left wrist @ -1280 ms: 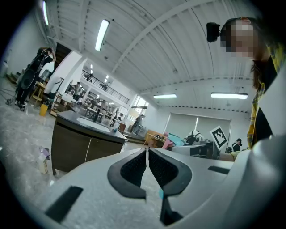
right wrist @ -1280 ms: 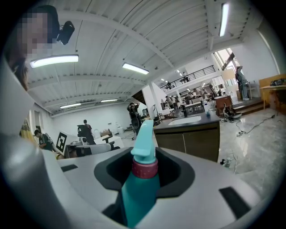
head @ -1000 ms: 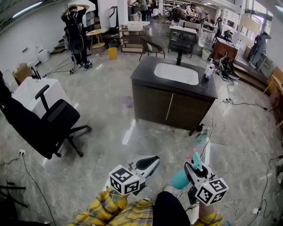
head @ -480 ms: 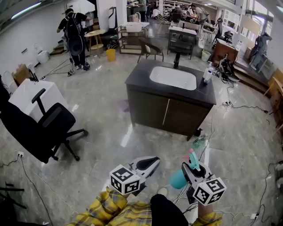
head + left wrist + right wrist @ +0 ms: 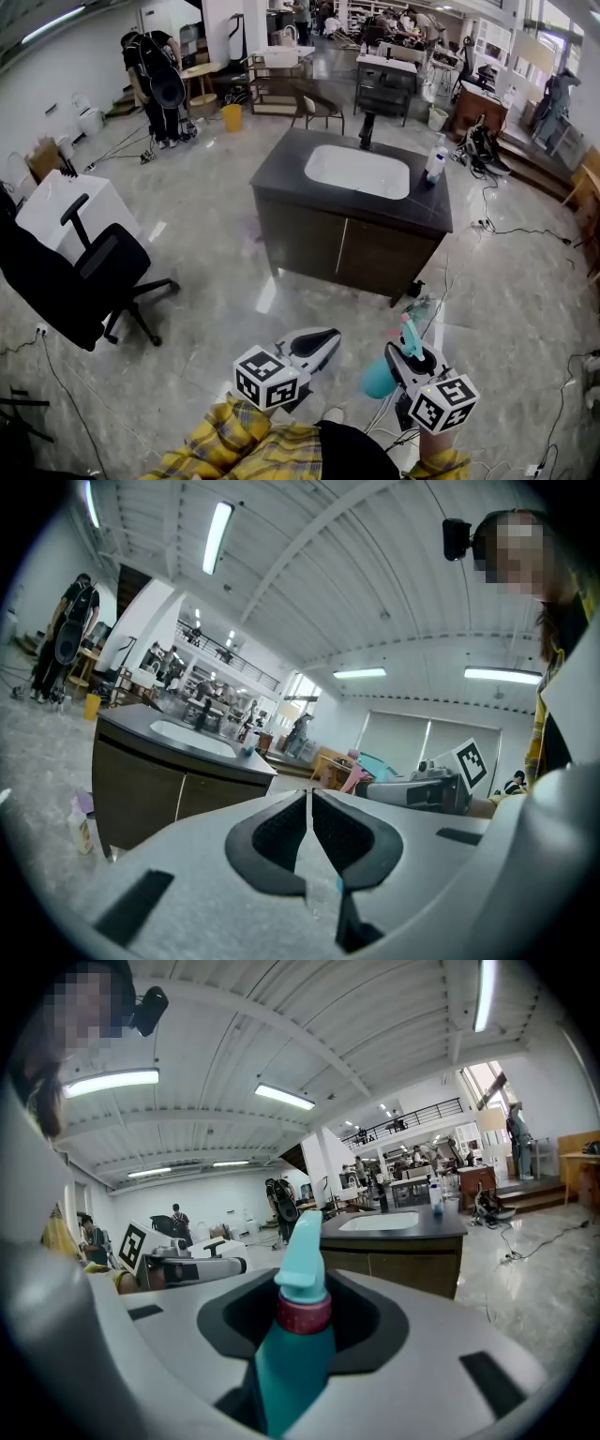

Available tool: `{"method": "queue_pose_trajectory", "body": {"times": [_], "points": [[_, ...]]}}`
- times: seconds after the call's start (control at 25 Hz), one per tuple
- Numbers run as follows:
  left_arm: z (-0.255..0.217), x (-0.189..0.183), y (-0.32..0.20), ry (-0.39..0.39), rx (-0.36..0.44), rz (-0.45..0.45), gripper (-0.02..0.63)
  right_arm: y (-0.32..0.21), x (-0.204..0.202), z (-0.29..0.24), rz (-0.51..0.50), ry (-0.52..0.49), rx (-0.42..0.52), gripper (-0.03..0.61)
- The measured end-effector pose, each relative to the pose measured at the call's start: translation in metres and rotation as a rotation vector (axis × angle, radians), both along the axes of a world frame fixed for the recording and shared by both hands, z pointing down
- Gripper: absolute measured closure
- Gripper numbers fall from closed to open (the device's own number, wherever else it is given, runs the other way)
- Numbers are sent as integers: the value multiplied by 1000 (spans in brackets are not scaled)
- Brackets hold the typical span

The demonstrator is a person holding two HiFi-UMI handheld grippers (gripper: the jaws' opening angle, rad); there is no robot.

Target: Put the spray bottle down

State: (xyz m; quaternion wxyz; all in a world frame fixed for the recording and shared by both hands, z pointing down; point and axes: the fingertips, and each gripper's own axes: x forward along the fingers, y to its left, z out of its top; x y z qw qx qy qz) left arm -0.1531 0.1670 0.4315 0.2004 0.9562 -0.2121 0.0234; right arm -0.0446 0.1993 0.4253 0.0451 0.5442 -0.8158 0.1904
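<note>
A teal spray bottle (image 5: 298, 1335) with a red collar and teal nozzle stands between the jaws of my right gripper (image 5: 302, 1321), which is shut on it. In the head view the spray bottle (image 5: 382, 377) shows at the lower right, held by the right gripper (image 5: 405, 356) above the floor. My left gripper (image 5: 314, 345) is level beside it at lower centre. In the left gripper view the left gripper (image 5: 310, 832) has its dark pads pressed together with nothing between them. A dark sink counter (image 5: 281, 171) with a white basin stands ahead.
A white bottle (image 5: 434, 161) stands on the counter's right end, a black tap at its back. A small bottle (image 5: 422, 305) lies on the floor by the cabinet. An office chair (image 5: 84, 281) is at the left. Cables run over the floor at right. A person (image 5: 155, 80) stands far left.
The counter has drawn nearer and shifted left in the head view as I walk towards it. Both grippers keep their hold and pose.
</note>
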Motion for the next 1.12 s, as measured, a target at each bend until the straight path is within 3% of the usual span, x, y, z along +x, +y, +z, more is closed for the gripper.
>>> {"method": "queue_pose_trajectory", "body": {"times": [0.6,1.12], "points": [[6,81,-19,-13,-1,-1,594,-30,68,6,-35,-18,8,440],[11,99,-31,-32,-14,12,594,-32,85,21,-13,-50,-18,440]]}}
